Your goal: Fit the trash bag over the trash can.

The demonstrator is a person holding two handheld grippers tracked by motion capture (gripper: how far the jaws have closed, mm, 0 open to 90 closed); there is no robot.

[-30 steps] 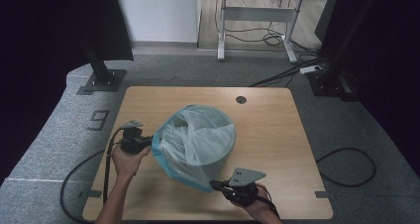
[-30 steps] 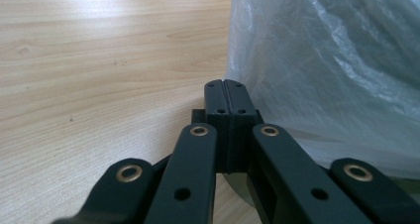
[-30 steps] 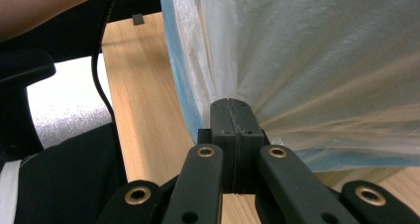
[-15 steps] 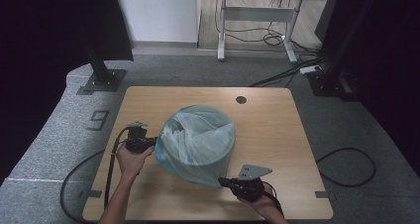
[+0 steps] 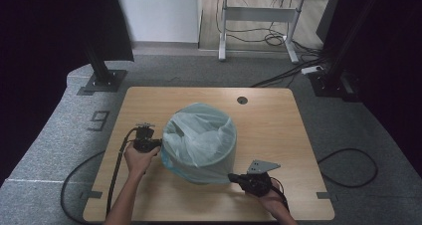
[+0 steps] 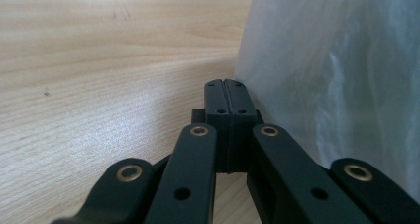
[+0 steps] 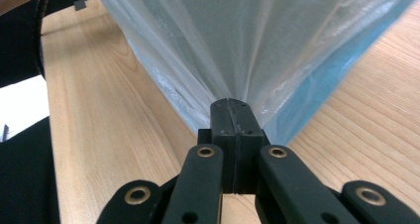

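In the high view a round bin [image 5: 211, 153] lined with a thin pale blue plastic bag [image 5: 196, 135] stands near the middle of the tabletop [image 5: 278, 120], a little toward the near edge; the left tongs [image 5: 155, 144] are at its left side and the right tongs [image 5: 234, 176] at its near right side, low by the base. The bin looks a little tilted, so a harder pull from either hand could, I think, tip it or slide it over the wood. In the left gripper view the left tongs [image 6: 229, 92] are closed, jaws pressed together, just beside the bag [image 6: 337, 65]; I cannot tell if any film is caught between them, so this side may simply slip free. In the right gripper view the right tongs [image 7: 233, 110] are closed on the bag [image 7: 237, 35], and the film fans out tight from the tips. Such thin film may tear there if the pull grows.
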